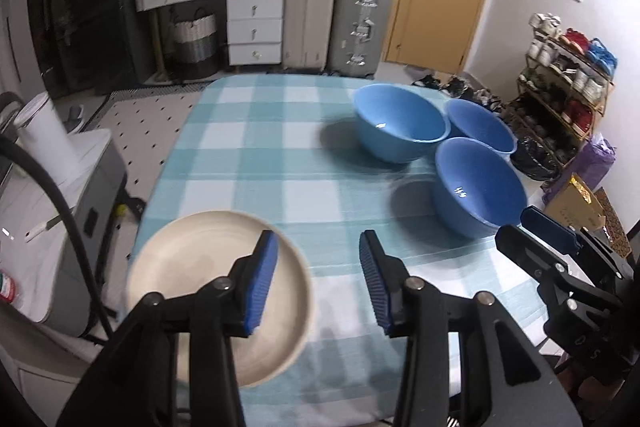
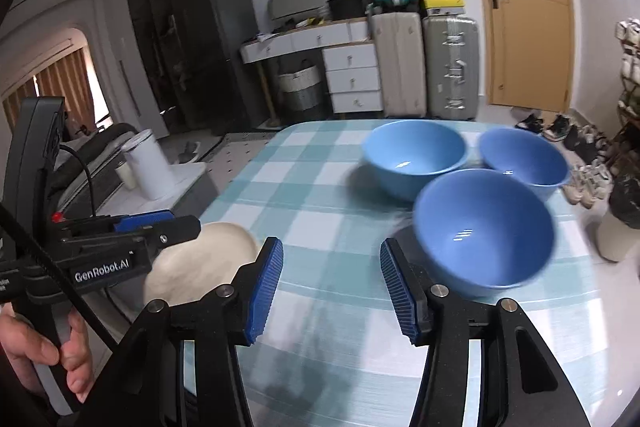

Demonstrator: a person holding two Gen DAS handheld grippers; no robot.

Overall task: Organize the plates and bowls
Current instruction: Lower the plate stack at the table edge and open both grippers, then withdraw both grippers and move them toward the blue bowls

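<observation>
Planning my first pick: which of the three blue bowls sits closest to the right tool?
The front bowl, just beyond the right tool and slightly to its right. The other two bowls stand behind it, side by side, farther up the table.

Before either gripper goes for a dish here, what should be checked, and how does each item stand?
1. Left gripper open, holding nothing: ok.
2. Right gripper open, holding nothing: ok.
3. Three blue bowls upright and unstacked, nearest bowl, far-left bowl, far-right bowl: ok.
4. Bowls spaced for a rim grasp: not ok, they crowd together.
5. Beige plate lies fully on the checked tablecloth: not ok, it overhangs the left edge.
6. Bowls empty: ok.
</observation>
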